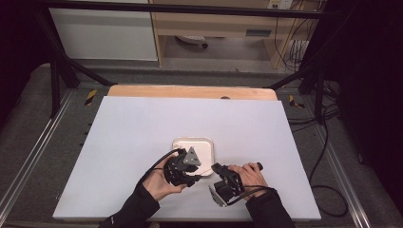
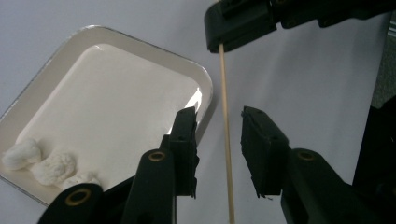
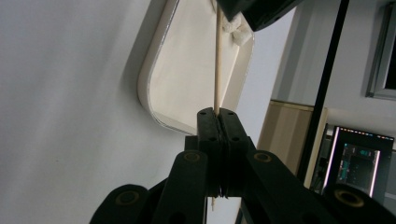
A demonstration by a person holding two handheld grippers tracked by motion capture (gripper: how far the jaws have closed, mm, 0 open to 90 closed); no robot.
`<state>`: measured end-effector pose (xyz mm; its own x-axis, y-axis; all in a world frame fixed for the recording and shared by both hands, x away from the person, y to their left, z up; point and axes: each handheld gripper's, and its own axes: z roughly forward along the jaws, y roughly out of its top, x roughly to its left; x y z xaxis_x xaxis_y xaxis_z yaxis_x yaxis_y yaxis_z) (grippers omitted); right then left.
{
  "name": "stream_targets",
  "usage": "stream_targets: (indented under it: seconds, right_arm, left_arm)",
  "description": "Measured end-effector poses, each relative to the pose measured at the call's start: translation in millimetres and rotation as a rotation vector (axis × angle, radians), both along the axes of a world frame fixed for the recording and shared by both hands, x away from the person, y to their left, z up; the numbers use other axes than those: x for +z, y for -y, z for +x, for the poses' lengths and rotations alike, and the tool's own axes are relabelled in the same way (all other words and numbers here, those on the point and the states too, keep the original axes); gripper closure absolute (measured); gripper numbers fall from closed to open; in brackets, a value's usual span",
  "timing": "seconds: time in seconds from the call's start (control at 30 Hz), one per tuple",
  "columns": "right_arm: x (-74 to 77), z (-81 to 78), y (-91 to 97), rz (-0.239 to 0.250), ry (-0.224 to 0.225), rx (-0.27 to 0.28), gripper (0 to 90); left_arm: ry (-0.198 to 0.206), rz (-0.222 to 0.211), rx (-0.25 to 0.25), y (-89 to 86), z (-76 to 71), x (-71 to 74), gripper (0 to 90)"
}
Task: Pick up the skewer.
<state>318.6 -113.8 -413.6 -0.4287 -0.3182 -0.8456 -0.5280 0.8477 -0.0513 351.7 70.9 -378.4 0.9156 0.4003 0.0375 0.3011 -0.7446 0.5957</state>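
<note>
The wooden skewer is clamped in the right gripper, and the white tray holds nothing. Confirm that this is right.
Not quite. The right gripper does clamp the wooden skewer, but the white tray holds three white marshmallows in one corner, as the left gripper view shows.

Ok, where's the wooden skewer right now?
The wooden skewer is clamped in the right tool, just right of the white tray, running between the left tool's open jaws.
</note>
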Motion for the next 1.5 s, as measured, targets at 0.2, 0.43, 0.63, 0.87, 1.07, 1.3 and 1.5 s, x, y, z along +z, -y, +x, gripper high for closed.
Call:
stream_targets:
  seconds: [0.2, 0.43, 0.63, 0.87, 1.07, 1.3, 1.5]
  right_arm:
    - [2.6, -3.8, -6.5, -0.039, 0.058, 0.014, 89.5]
    - [1.6, -4.9, -7.5, -0.066, 0.078, 0.012, 89.5]
    - [4.0, -2.6, -3.2, -0.07, 0.079, 0.003, 89.5]
    - [3.3, -2.6, -4.2, -0.087, 0.081, -0.005, 89.5]
    - [3.6, -2.3, -5.8, -0.092, 0.084, 0.0, 89.4]
    - [4.5, -2.1, -10.5, -0.07, 0.095, 0.001, 87.6]
    - [13.5, 1.8, -2.8, 0.093, 0.035, -0.079, 62.7]
  left_arm:
    - [-0.058, 0.089, -0.011, 10.2, 7.2, -3.2, 64.5]
    - [-0.087, 0.138, -0.021, 17.1, 11.8, -5.0, 74.8]
    - [-0.077, 0.155, -0.028, 12.9, 10.0, -5.6, 76.1]
    - [-0.083, 0.166, -0.031, 7.9, 9.0, -3.9, 81.8]
    - [-0.077, 0.168, -0.022, 7.5, 7.4, -4.5, 88.2]
    - [-0.06, 0.142, 0.015, -0.5, 5.4, -6.3, 89.1]
    - [-0.039, 0.101, 0.087, -22.8, 8.0, -3.5, 89.2]
